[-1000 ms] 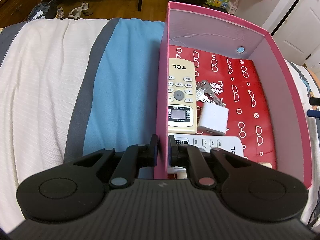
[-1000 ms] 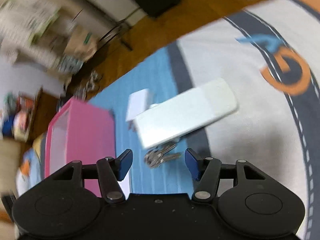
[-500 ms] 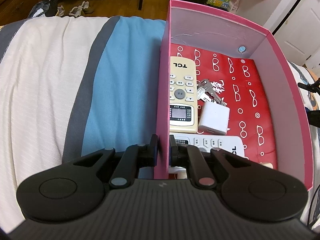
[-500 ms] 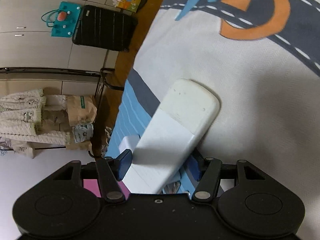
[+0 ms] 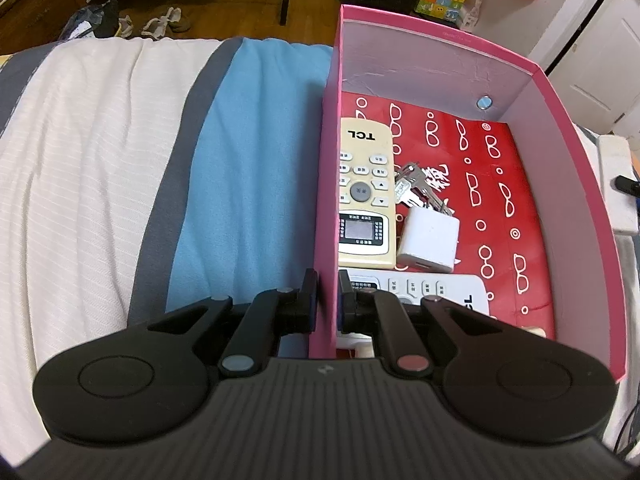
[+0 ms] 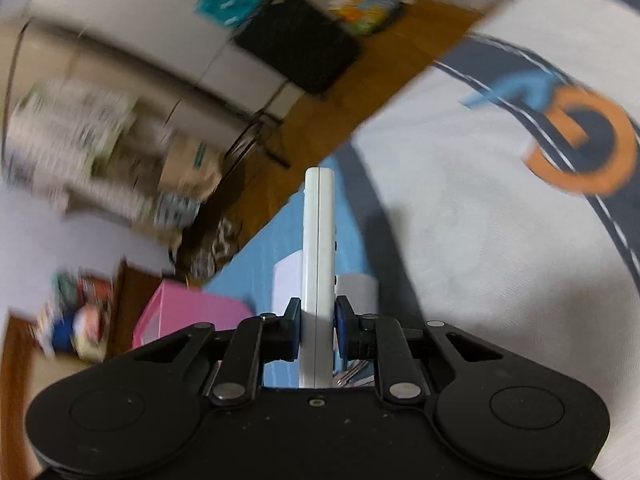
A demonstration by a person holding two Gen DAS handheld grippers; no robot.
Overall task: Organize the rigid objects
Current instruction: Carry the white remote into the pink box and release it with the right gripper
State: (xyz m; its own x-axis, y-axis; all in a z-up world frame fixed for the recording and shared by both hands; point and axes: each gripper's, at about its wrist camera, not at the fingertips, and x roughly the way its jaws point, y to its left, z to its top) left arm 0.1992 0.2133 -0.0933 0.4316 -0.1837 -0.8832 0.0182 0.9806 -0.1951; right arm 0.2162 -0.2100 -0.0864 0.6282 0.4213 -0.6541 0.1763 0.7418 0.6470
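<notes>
- Since a moment ago my right gripper (image 6: 316, 330) has gone from straddling the flat white remote (image 6: 318, 264) to closing on its thin edges; it now stands on edge between my pads.
- My left gripper (image 5: 325, 300) hasn't shifted, clenched on the near wall of the pink box (image 5: 576, 216).
- Already boxed: a white remote (image 5: 436, 290) nearest, then a white charger (image 5: 428, 240) beside a cream TCL remote (image 5: 364, 196), and keys (image 5: 416, 190) further in.
- Left, I judge: carry this remote over; the box sits blurred to the lower left on the bed (image 6: 460, 220).
</notes>
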